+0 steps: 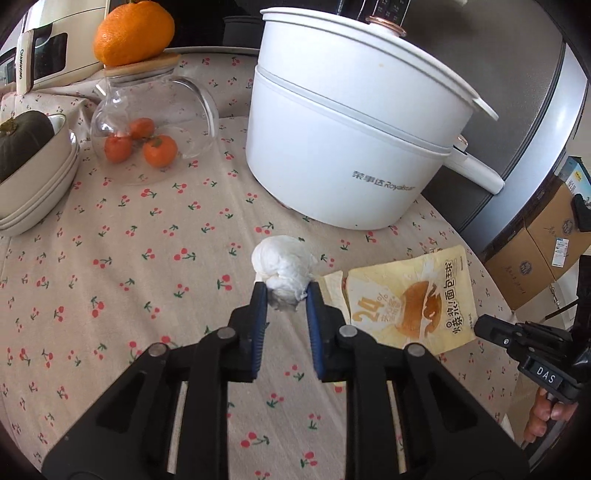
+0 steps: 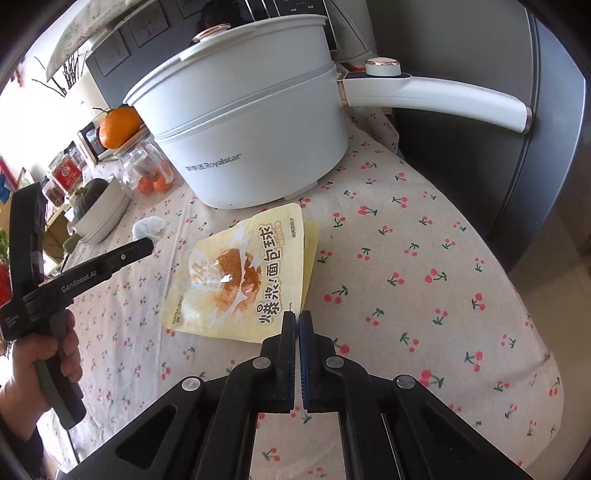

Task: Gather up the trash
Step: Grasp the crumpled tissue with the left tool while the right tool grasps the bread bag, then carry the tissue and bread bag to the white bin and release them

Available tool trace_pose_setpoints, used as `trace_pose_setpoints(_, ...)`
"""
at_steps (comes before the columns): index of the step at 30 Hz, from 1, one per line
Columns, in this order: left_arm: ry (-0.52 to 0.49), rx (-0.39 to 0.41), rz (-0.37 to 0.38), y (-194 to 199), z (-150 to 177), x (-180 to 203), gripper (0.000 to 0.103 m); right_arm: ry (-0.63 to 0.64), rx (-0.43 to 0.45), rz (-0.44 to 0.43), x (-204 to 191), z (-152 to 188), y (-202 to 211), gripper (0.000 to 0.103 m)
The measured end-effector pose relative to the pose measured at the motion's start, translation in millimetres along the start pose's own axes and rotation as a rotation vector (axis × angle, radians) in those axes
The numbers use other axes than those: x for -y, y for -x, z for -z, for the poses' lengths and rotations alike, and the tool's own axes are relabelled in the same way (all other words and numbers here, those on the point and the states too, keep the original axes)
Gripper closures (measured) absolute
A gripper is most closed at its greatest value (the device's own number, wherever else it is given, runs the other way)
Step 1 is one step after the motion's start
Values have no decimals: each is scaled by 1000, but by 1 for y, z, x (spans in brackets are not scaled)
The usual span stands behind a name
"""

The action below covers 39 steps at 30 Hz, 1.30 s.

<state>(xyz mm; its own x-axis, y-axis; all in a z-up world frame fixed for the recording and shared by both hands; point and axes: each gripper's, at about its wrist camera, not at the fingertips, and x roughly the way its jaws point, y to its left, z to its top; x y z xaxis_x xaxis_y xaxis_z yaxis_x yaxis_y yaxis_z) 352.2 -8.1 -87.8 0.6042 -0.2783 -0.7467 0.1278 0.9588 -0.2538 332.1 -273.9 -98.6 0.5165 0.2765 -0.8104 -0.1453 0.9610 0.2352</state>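
A crumpled white tissue ball (image 1: 282,271) lies on the cherry-print tablecloth (image 1: 147,258). My left gripper (image 1: 286,291) is closed around its near end, both blue pads touching it. The tissue also shows in the right wrist view (image 2: 147,228) at the tip of the left gripper (image 2: 146,245). A yellow empty snack bag (image 1: 410,302) lies flat to the right of the tissue; in the right wrist view the bag (image 2: 240,273) is just ahead of my right gripper (image 2: 296,317), whose jaws are shut and empty near the bag's front edge.
A large white electric pot (image 1: 351,129) with a long handle (image 2: 443,98) stands behind the trash. A glass jar (image 1: 155,122) with small oranges, stacked bowls (image 1: 37,184) and a big orange (image 1: 133,33) stand at left. The table edge (image 2: 535,332) drops off at right; cardboard boxes (image 1: 535,251) stand beyond.
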Motion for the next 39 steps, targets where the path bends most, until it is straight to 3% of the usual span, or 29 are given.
trace_pose_setpoints(10,-65,-26,24,77,56,9,80,27,-27,35,-24,35,62,101)
trace_pose_setpoints(16,-68,-40,44,117,87,22,80,16,-95,86,-24,71,95,101)
trace_pose_setpoints(20,-55,-41,37,141,103,30,80,-20,-122,53,-12,94,105,97)
trace_pose_setpoints(22,-52,-19,32,156,110,33,80,-75,-105,25,-1,102,110,79)
trace_pose_setpoints(24,-63,2,39,166,116,34,80,-98,-77,28,6,104,113,37)
trace_pose_setpoints(26,-64,1,46,170,119,34,80,-94,-23,38,8,101,118,30)
trace_pose_setpoints(34,-31,-22,79,162,116,25,80,-179,6,-2,22,75,93,31)
trace_pose_setpoints(39,-7,-29,105,155,111,22,80,-264,-43,-31,34,66,63,51)
